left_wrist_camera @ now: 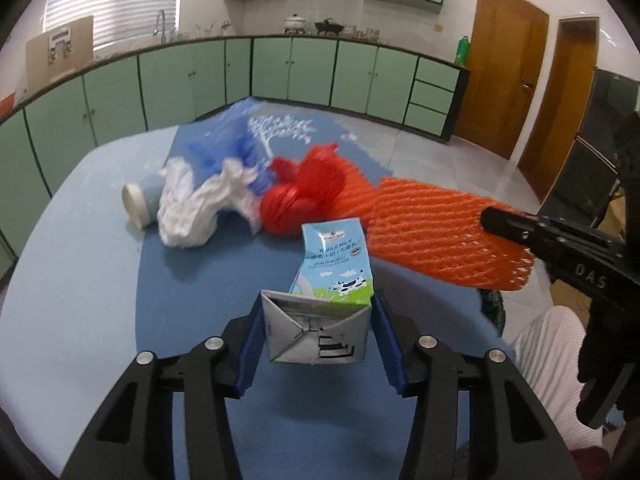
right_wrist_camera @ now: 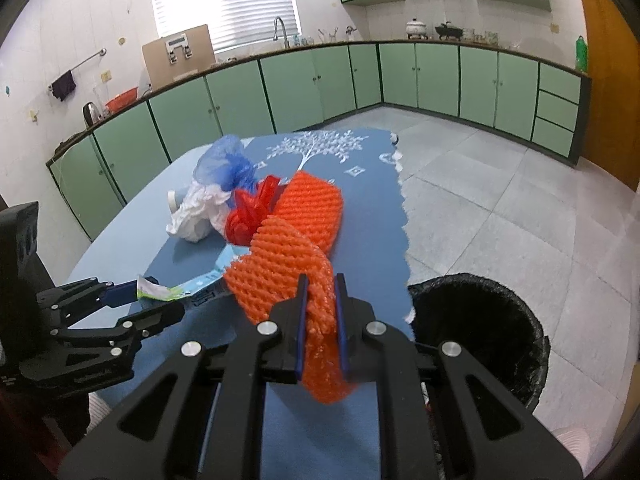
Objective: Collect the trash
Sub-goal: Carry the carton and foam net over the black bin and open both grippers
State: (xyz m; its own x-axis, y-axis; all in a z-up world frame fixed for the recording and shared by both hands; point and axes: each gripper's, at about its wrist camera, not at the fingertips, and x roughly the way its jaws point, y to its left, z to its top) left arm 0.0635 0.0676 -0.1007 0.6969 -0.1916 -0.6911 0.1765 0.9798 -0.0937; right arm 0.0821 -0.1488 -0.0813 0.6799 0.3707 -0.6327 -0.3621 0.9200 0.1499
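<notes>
Two tools: left tool [left_wrist_camera: 318,336] pinches one milk carton [left_wrist_camera: 332,276]; right tool [right_wrist_camera: 320,320] pinches one orange net [right_wrist_camera: 288,264] (foam).

Crumpled white, blue and red plastic bags [left_wrist_camera: 224,204] are blocking twelve o'clock; bare light-blue tabletop [left_wrist_camera: 80,264] is lying open at nine.

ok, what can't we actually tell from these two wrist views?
- Bin contents: right wrist view shows only dark liner.
- White bottle: body hidden under the white bag, left wrist view.
- Milk carton: small print too blurred, left wrist view.
- Orange foam net: right wrist view, covers the carton's far end.
</notes>
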